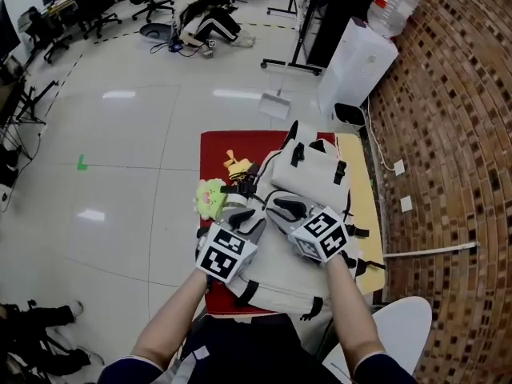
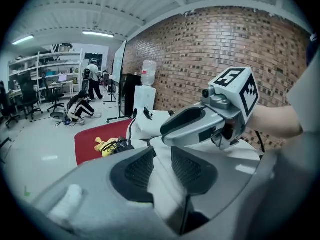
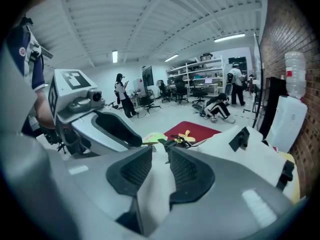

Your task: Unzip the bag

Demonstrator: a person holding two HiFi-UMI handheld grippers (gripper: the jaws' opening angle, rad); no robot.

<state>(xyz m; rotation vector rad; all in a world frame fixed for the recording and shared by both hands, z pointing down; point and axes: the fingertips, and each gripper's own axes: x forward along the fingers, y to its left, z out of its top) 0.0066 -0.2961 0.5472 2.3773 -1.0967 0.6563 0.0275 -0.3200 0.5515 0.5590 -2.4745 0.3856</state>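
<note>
The red-topped bench (image 1: pixel 212 146) carried the white bag (image 1: pixel 316 170), sprawled from its centre toward 3 o'clock. The left tongs (image 2: pixel 162 156) hung over it, jaws apart, white fabric showing in the gap, nothing pinched. The right tongs (image 3: pixel 160 156), at 3 o'clock of the left, stood spread too. A yellow-green plush toy (image 1: pixel 210 197) lay at the bag's 9 o'clock.

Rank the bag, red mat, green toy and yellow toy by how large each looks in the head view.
1. bag
2. red mat, visible part only
3. green toy and yellow toy: look about alike, so unranked
</note>
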